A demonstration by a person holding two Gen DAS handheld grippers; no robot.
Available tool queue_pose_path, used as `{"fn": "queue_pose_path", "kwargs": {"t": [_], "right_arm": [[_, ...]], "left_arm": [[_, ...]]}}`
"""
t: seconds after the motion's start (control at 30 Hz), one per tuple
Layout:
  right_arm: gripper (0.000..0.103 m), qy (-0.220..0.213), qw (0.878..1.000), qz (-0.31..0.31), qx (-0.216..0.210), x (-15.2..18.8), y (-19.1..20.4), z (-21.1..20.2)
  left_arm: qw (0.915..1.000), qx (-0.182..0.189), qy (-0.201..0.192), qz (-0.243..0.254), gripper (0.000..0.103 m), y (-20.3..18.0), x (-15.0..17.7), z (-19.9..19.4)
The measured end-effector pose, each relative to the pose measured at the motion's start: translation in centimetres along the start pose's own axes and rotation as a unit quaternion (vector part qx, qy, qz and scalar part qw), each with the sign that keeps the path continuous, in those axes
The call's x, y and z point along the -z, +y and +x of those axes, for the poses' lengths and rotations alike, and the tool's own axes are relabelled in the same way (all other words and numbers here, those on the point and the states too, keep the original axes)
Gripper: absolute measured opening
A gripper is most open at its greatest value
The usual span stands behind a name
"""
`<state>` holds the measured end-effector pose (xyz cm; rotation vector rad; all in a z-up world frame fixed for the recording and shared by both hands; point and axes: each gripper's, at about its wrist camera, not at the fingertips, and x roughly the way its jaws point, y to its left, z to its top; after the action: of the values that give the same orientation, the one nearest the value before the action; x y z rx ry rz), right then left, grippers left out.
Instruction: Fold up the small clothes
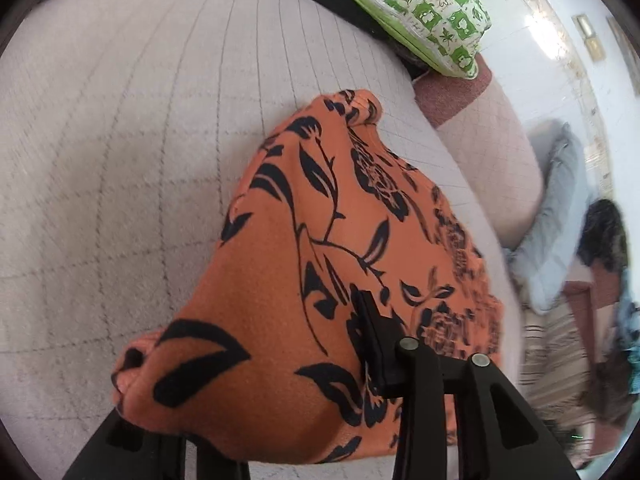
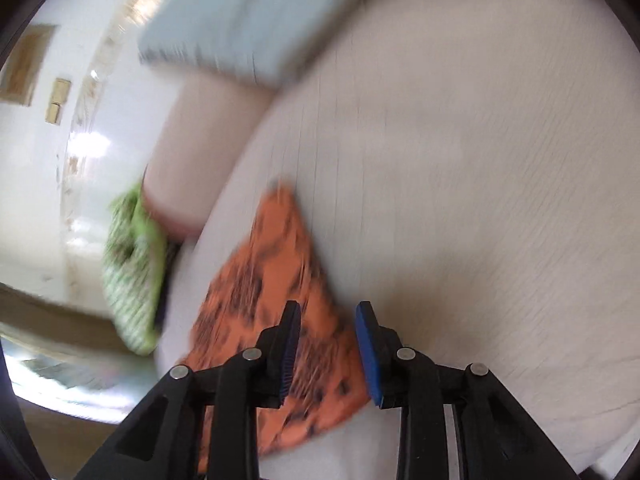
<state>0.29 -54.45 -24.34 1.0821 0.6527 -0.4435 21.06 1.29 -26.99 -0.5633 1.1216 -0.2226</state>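
One orange floral garment (image 1: 320, 248) lengthwise on quilted bed (image 1: 120, 140); left tool (image 1: 280, 360) state unclear, right tool (image 2: 328, 320) released.

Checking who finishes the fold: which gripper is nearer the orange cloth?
Left. The left gripper is right at the orange cloth, whose fabric drapes over its fingers. The right gripper hovers open above the cloth's edge, nothing between its pads.

Garment (image 1: 320, 248) on bed (image 1: 120, 160), beside pillow (image 1: 432, 8)
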Motion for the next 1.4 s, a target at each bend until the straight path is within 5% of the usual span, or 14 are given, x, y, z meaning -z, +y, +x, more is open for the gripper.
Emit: {"fn": "queue_pose_path", "kwargs": {"t": [0.13,0.3,0.5,0.7,0.77,0.93,1.17,1.27,1.33,1.4], "right_arm": [[0.032,-0.04,0.992,-0.121,-0.022,1.5,5.7,0.2],[0.032,0.03,0.958,-0.283,-0.039,6.6,14.6,6.5],[0.032,0.114,0.946,-0.303,-0.03,10.6,19.5,14.4],[0.033,0.117,0.94,-0.318,0.022,12.7,20.4,20.5],[0.033,0.115,0.937,-0.329,0.029,12.8,20.9,20.4],[0.032,0.112,0.951,-0.289,0.013,12.2,19.7,17.1],[0.032,0.118,0.95,-0.288,0.009,12.7,18.5,12.7],[0.032,0.123,0.949,-0.29,0.008,13.1,17.6,11.0],[0.032,0.133,0.949,-0.285,0.001,13.4,16.8,10.3],[0.032,0.141,0.949,-0.281,-0.007,13.8,16.0,9.5]], "left_arm": [[0.9946,-0.081,-0.033,0.054,0.052,-1.9,0.2,-0.1],[0.9887,-0.117,-0.047,0.081,0.052,-2.6,0.5,0.2],[0.9836,-0.137,-0.05,0.106,0.052,-3.2,0.4,0.8],[0.9799,-0.148,-0.051,0.124,0.053,-3.5,0.3,1.1],[0.9792,-0.15,-0.05,0.126,0.053,-3.6,0.4,1.1],[0.9793,-0.151,-0.049,0.125,0.054,-3.7,0.3,1.0],[0.9751,-0.173,-0.079,0.115,0.067,-2.4,0.2,-1.7],[0.9595,-0.224,-0.15,0.082,0.071,-0.4,-0.9,-5.1],[0.942,-0.252,-0.216,0.047,0.072,1.1,-1.5,-8.0],[0.9339,-0.247,-0.257,0.031,0.072,1.5,-1.3,-9.7]]}}
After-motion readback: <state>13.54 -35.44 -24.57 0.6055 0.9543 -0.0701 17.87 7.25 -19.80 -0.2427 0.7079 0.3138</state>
